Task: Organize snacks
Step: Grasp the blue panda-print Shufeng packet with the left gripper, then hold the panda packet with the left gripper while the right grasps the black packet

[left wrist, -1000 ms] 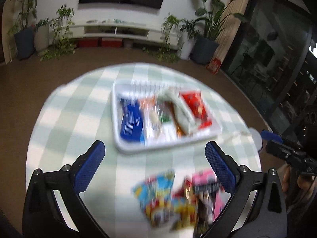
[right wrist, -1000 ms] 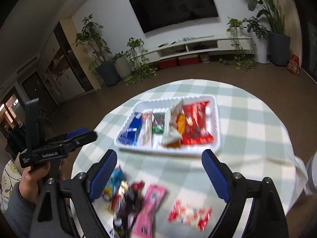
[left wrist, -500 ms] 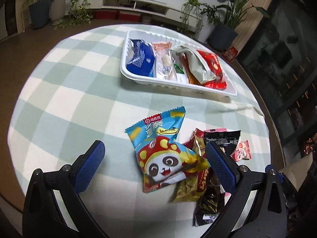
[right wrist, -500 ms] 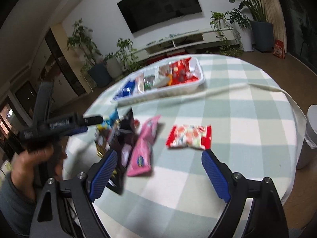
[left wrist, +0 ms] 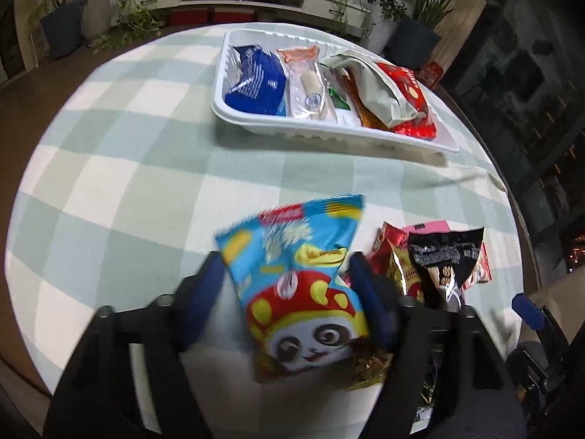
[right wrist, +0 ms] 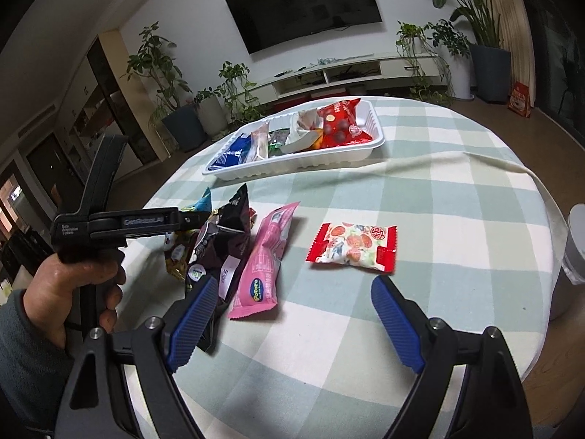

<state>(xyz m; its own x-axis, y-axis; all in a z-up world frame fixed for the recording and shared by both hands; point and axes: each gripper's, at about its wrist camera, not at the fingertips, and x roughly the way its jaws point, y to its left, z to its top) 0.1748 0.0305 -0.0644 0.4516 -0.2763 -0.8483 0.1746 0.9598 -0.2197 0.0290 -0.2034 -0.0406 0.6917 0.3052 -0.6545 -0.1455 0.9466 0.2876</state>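
A blue snack bag with a panda (left wrist: 292, 278) lies at the near side of the checked table, between the blue pads of my left gripper (left wrist: 285, 285). Its jaws are closing, and both pads touch the bag's sides. A black bag (left wrist: 442, 256) and red and gold packets crowd against its right. The white tray (left wrist: 329, 139) beyond holds several snacks in a row. In the right wrist view my right gripper (right wrist: 292, 314) stands open and empty, low over the cloth, between a pink pack (right wrist: 267, 252) and a red-and-white candy pack (right wrist: 351, 243). The left gripper (right wrist: 197, 216) reaches into the snack pile.
A person's hand (right wrist: 73, 285) holds the left gripper's handle at the table's left edge. A grey cylinder (right wrist: 574, 248) stands off the table's right side. A long fold (right wrist: 438, 161) runs across the tablecloth in front of the tray (right wrist: 292, 168). Plants and a TV shelf line the far wall.
My left gripper has sunk onto the panda bag and its wide jaws have come in against the bag's sides. My right gripper dropped lower at first and has since held still.
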